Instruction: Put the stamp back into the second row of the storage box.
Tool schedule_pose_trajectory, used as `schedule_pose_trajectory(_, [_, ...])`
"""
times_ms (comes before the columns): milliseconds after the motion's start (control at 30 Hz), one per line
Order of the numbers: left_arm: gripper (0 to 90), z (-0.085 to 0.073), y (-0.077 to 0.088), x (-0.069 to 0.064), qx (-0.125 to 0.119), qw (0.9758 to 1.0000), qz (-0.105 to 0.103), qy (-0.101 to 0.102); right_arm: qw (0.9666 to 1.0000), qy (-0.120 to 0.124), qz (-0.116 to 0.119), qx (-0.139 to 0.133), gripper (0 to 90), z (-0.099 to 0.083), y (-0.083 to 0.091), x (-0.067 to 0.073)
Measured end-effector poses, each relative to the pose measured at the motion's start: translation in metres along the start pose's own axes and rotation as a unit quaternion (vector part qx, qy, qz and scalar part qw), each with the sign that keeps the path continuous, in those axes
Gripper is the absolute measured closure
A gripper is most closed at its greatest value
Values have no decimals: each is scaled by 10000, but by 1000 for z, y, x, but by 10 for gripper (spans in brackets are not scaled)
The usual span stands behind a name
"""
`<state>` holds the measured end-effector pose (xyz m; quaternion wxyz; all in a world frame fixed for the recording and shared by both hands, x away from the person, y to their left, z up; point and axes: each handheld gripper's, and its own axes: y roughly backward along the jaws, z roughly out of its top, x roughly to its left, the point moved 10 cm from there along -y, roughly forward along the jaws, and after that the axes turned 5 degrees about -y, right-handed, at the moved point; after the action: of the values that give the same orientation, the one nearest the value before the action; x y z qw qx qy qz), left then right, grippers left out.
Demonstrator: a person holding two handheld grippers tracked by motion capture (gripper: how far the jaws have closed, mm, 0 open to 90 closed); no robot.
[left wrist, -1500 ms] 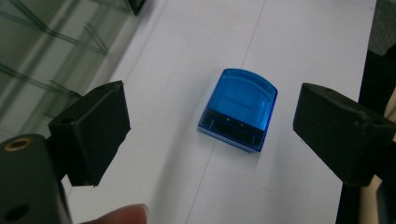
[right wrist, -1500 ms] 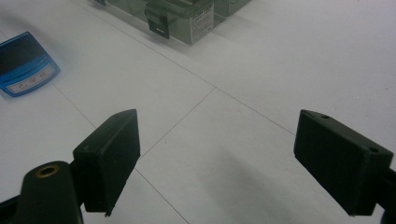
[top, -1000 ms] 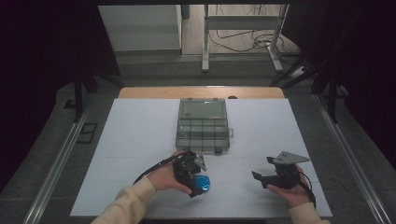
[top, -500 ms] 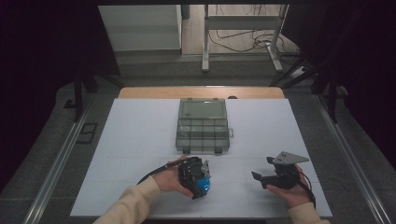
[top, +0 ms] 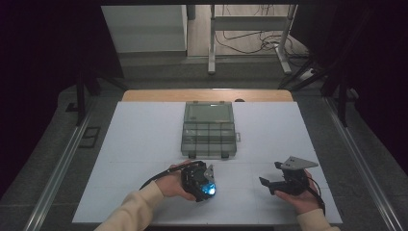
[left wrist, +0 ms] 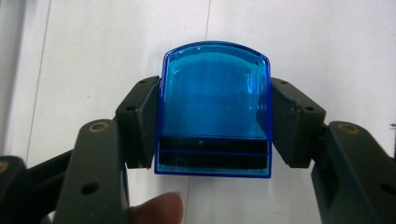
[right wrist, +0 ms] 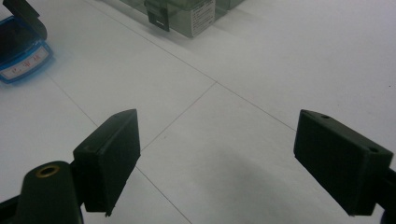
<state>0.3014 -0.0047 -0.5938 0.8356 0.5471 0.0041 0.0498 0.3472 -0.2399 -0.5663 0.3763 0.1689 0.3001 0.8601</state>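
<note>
Two pads of the left gripper (left wrist: 212,126) clamp the blue box (left wrist: 215,109) by its sides at lower centre, long axis pointing away, while the right gripper (right wrist: 233,158) gapes empty, well apart.

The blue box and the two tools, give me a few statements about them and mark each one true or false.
1. The left tool is shut on the blue box. True; its jaws have just been closing and the pads press both sides.
2. The right tool holds the blue box. False; its jaws stand open over bare table.
3. The grey compartment case lies beyond both tools. True.
4. The blue box sits inside the compartment case. False; it rests on the white table, apart from the case.
</note>
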Motion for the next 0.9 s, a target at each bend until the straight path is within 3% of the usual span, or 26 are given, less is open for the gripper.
schedule_pose_trajectory(333, [409, -1, 18, 4, -182, 9995, 154, 184, 10000, 5, -3, 9, 148, 0, -1, 0])
schedule_pose_trajectory(533, [409, -1, 34, 10, -390, 9982, 282, 362, 10000, 20, -6, 9, 148, 0, -1, 0])
schedule_pose_trajectory(900, [410, -4, 60, 16, -632, 9957, 480, 470, 10000, 28, -12, 25, 148, -1, -1, 0])
